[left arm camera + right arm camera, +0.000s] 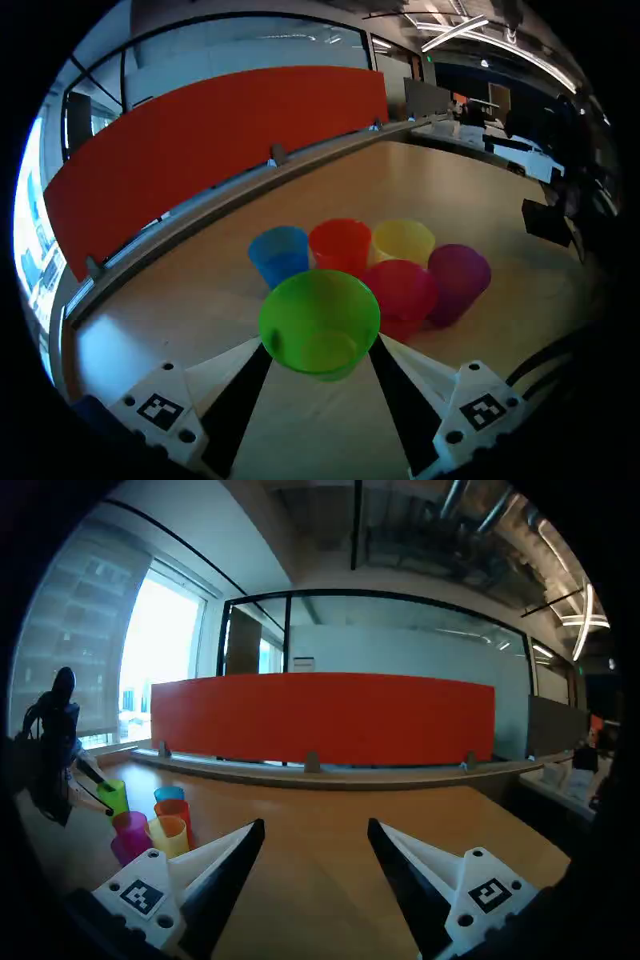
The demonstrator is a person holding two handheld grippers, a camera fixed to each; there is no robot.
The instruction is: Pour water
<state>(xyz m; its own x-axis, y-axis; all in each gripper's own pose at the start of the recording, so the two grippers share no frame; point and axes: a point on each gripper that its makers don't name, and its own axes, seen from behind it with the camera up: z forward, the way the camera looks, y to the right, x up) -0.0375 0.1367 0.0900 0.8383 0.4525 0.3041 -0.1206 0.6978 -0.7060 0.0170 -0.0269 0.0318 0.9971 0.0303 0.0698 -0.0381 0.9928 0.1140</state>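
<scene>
With the left claw [320, 341] clamped on the green cup [320, 320] and the right claw [314, 824] gaping empty, best tip slowly, rim held right over the crimson cup [402, 290].

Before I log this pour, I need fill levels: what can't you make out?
Left gripper view: water level in the translucent green cup: unclear.
Same view, red cup: lower left behind the green cup.
Right gripper view, yellow cup: base behind a right gripper finger.
</scene>
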